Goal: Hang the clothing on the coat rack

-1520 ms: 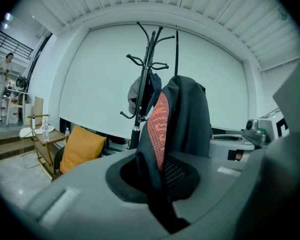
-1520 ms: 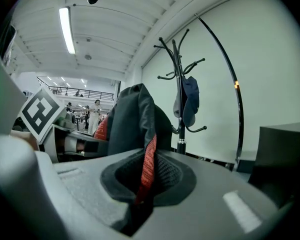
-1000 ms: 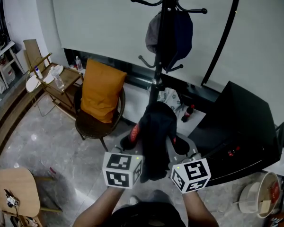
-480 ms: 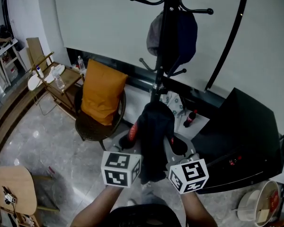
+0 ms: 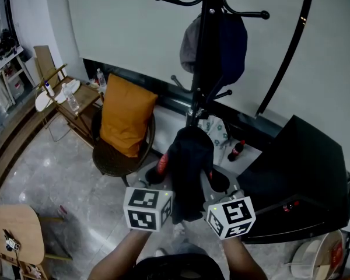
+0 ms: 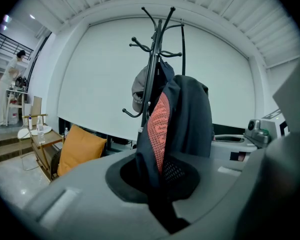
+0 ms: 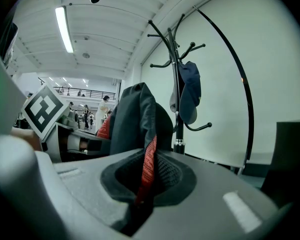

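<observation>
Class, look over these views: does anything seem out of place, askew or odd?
Only one thing: a dark bottle beside the coat rack base appears to lie tilted rather than upright. The dark garment is bunched, not yet hung.

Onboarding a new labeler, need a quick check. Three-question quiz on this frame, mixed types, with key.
1. True or false: the dark garment hangs on the coat rack, free of both grippers.
2. The cap hangs on: A) the coat rack B) a door handle C) a wall nail
3. Fill in: the cushion on the chair is ____.
Key: 1 false, the left gripper and right gripper each have jaws shut on it; 2 A; 3 orange.
</observation>
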A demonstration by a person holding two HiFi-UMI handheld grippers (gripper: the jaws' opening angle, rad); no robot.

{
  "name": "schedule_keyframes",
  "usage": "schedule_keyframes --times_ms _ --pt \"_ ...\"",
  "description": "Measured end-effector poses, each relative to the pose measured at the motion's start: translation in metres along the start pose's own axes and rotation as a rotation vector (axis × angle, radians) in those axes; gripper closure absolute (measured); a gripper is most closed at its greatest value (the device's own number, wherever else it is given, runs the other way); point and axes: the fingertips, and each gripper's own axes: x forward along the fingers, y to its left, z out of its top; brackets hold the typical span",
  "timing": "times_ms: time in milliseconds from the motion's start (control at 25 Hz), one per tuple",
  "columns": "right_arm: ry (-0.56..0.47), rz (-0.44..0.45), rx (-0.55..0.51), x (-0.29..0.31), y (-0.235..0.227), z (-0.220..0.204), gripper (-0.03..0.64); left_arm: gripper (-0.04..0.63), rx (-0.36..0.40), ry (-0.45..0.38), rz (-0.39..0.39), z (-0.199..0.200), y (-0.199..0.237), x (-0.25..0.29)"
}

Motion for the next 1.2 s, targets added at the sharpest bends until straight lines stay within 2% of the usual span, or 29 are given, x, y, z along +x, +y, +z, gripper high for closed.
schedule_keyframes --times_ms 1200 --pt "0.002 0.023 0.056 0.071 -0.053 -0.004 0.588 0.572 0.027 0.032 0.036 0.014 0.027 0.079"
